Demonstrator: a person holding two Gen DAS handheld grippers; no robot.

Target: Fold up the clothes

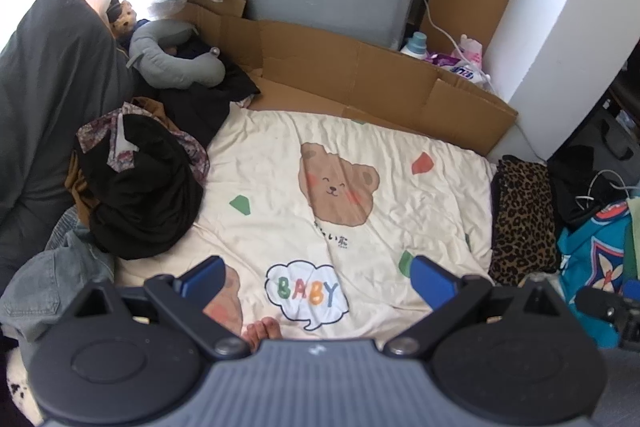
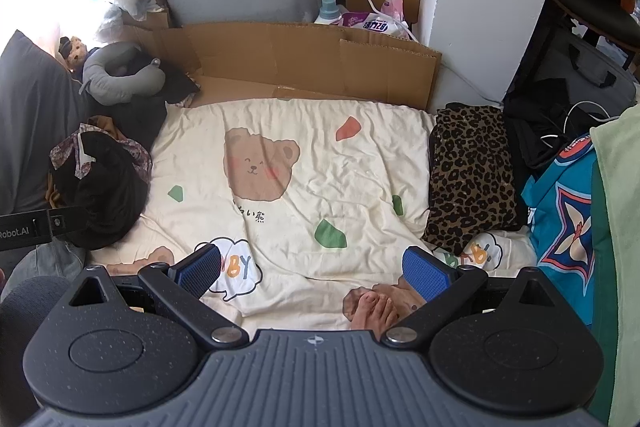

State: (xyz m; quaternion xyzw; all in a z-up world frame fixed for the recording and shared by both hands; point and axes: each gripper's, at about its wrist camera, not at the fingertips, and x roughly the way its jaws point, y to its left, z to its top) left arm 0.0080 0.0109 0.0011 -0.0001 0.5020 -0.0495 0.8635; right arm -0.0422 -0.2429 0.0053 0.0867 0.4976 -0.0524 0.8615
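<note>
A heap of unfolded clothes [image 1: 140,187], a black garment on top, sits at the left edge of the bed, on the cream bear-print blanket [image 1: 360,155]; a folded leopard-print piece [image 2: 472,171] lies at the right edge. Both the left claw [image 1: 316,277] and right claw [image 2: 312,267] hover released and empty above the bare middle. Judged from this, one piece is done, and the next move calls for reaching left to pull a garment off the heap.

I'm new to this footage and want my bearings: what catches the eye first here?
The cream blanket with a cartoon bear and "BABY" bubbles fills the middle, bare of clothes. A dark heap of unfolded clothes sits at its left edge, a folded leopard-print garment at its right. Both the left gripper and right gripper hang open, empty.
</note>
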